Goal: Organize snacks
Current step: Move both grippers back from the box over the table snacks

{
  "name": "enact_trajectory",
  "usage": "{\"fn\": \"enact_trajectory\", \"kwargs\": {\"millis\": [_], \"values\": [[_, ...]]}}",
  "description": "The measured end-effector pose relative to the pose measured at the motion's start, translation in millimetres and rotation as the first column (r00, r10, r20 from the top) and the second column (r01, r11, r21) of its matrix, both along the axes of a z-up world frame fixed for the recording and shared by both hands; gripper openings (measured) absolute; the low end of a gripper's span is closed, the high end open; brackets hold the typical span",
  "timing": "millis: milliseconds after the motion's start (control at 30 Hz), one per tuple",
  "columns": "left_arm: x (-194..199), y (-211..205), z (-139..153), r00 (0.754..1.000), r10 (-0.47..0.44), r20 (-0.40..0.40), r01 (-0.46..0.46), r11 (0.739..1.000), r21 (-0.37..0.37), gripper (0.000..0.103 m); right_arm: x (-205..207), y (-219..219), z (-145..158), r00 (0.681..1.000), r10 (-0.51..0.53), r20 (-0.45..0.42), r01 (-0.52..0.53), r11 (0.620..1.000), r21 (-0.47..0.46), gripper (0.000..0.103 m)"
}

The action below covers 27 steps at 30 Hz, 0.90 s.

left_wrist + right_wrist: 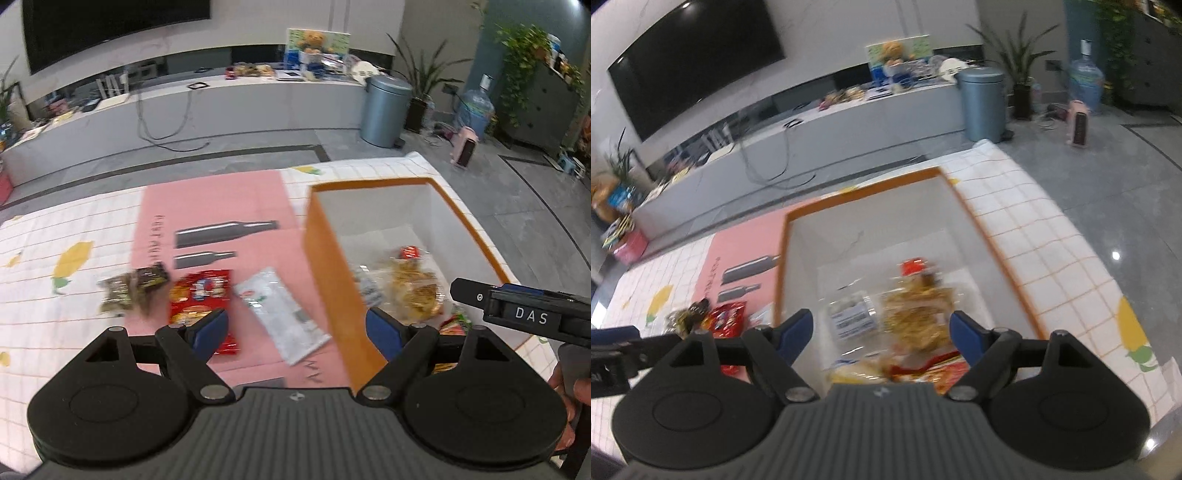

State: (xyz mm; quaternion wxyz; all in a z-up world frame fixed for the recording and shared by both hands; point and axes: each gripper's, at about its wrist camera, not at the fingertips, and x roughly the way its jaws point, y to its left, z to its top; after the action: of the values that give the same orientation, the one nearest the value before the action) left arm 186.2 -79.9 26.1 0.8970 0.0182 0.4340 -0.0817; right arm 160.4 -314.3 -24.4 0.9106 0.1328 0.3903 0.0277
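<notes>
Living-room table with a checked cloth [92, 221]: the orange box [325, 258] collects bagged snacks, three packets wait on the pink mat [221, 199]. Left gripper [297, 326] and right gripper [882, 330] both spread, pinching nothing.

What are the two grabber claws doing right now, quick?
Left gripper: open, holding nothing, above the snacks on the pink mat.
Right gripper: open, holding nothing, over the orange box.

Motion blur smears the snack packets [916, 314] in my orange box [990, 236]; their labels are unreadable. My right tongs [517, 314] are cut off by the left view's edge. The dark packet [133, 291] on the bench is unidentifiable.
</notes>
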Motion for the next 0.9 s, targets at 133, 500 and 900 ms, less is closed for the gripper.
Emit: {"fn": "enact_trajectory", "kwargs": {"millis": [133,500,900], "values": [[-4.4,32.9,5.4,0.999,0.043,0.013,-0.043,0.999,0.003,0.098,2.5,32.7,5.5,0.995,0.099,0.020,-0.100,0.995,0.029,0.085],[-4.4,127.2,-10.2,0.984,0.151,0.090,-0.149,0.988,-0.034,0.098,17.1,128.4,6.7,0.957,0.275,0.088,-0.278,0.960,0.019,0.085],[59.4,158.3,-96.6,0.999,-0.008,0.039,0.006,0.999,0.040,0.098,58.4,173.6,-38.6,0.984,0.169,0.061,-0.170,0.985,0.021,0.086]]}}
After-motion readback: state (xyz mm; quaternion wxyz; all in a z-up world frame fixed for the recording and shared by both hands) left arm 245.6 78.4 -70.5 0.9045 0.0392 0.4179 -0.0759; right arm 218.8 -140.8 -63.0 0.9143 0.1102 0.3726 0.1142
